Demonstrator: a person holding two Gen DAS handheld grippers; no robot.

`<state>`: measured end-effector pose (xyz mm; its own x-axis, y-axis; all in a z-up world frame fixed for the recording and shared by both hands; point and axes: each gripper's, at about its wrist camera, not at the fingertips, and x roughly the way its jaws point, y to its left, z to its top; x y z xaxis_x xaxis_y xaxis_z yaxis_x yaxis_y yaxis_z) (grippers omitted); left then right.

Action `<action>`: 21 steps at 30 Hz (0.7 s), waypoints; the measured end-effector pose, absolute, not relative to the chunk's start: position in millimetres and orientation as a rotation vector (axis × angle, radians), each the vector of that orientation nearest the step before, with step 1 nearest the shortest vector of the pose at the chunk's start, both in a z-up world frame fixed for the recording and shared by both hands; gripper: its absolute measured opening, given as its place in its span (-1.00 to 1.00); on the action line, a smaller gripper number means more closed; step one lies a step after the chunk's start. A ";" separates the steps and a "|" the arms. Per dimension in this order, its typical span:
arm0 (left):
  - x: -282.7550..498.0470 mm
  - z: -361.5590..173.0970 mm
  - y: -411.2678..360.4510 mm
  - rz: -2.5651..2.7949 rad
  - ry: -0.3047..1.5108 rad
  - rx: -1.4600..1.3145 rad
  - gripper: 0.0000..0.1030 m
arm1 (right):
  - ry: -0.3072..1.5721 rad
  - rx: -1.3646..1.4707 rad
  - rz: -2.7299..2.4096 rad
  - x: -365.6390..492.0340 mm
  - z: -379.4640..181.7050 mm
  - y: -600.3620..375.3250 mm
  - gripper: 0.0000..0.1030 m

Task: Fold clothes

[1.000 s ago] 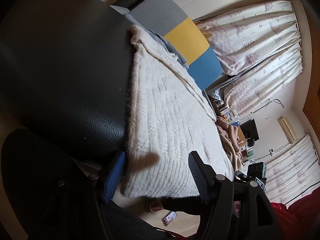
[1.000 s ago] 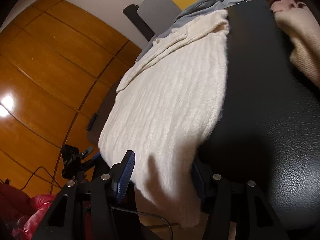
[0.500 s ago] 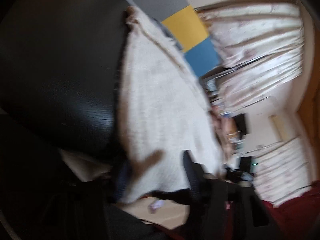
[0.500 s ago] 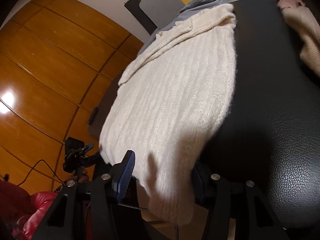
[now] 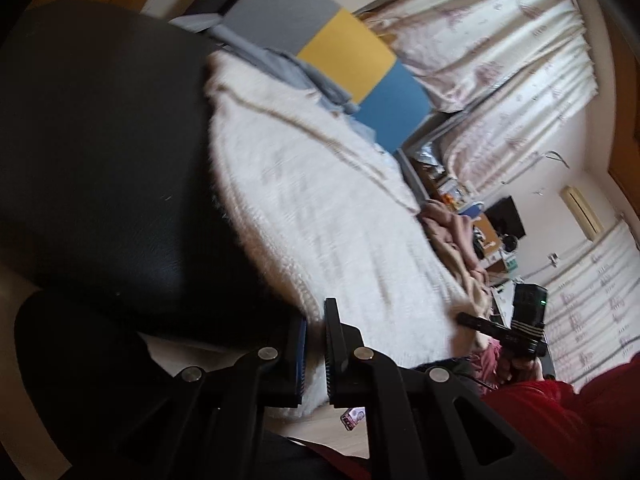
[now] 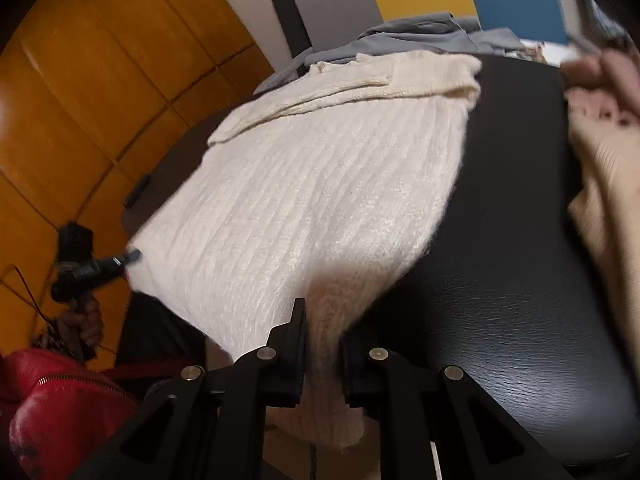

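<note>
Sweater hem clamped in left claw and right claw, jaws just closed on knit; lift both corners evenly, keep hem taut over black bench.

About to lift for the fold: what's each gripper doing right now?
Left gripper: shut on the cream sweater hem.
Right gripper: shut on the same hem.

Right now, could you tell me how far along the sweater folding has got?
Early. Done: the cream sweater lies flat on the black surface. In hand: the left gripper and right gripper have just closed on its near hem corners. Left: the fold itself, then the pink garment and grey garment.
</note>
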<state>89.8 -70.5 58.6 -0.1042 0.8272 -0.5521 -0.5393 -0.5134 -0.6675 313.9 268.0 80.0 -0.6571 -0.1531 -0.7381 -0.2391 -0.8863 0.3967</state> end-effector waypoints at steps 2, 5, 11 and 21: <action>97.6 70.2 -72.8 1.751 -0.381 -1.146 -0.89 | 0.690 -1.308 2.711 317.4 86.0 266.2 -0.74; 109.0 91.7 -72.2 1.696 -0.420 -1.094 -0.89 | 0.776 -1.302 2.739 329.0 97.4 267.3 -0.74; 85.2 135.7 -58.7 1.649 -0.517 -0.991 -0.89 | 0.984 -1.131 2.830 338.3 130.0 290.3 -0.74; -39.2 167.4 -1.0 1.723 -0.621 -0.940 -0.88 | 1.265 -0.814 2.798 254.8 165.7 394.9 -0.74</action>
<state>-39.2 -1.0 167.4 -0.1629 0.9416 -0.2948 -0.5369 -0.3353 -0.7742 254.8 394.9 165.7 -0.8680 -0.2348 -0.4376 -0.1735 -0.6823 0.7102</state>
